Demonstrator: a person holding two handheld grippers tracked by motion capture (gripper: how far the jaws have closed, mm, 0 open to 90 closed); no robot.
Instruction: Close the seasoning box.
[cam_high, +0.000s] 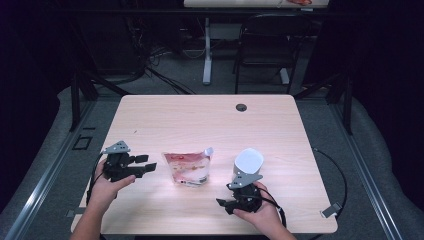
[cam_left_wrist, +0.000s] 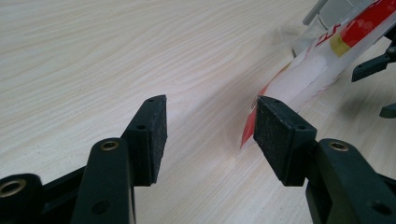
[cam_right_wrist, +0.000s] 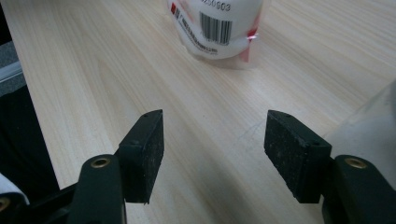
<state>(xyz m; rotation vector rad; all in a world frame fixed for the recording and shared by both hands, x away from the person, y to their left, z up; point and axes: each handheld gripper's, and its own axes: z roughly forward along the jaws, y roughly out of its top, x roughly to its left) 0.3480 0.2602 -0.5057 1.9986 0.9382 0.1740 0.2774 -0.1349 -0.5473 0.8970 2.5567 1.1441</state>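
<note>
A red and white spouted pouch (cam_high: 188, 168) lies flat on the pale wooden table (cam_high: 200, 115), near its front middle. To the pouch's right stands a white cup (cam_high: 248, 161). My left gripper (cam_high: 147, 163) is held just left of the pouch, pointing at it, open and empty. In the left gripper view its jaws (cam_left_wrist: 210, 123) stand apart, with the pouch's corner (cam_left_wrist: 317, 65) just beyond the right pad. My right gripper (cam_high: 225, 205) is low at the table's front, below the cup, open and empty. In the right gripper view (cam_right_wrist: 215, 140) the pouch's barcode end (cam_right_wrist: 219, 28) lies ahead and the cup (cam_right_wrist: 369, 126) blurs in at the right.
A cable hole (cam_high: 241, 107) sits in the table's far side. A black cable (cam_high: 335, 170) loops off the right edge. Behind the table stand a dark folding chair (cam_high: 265, 45) and the white leg of another table (cam_high: 207, 50).
</note>
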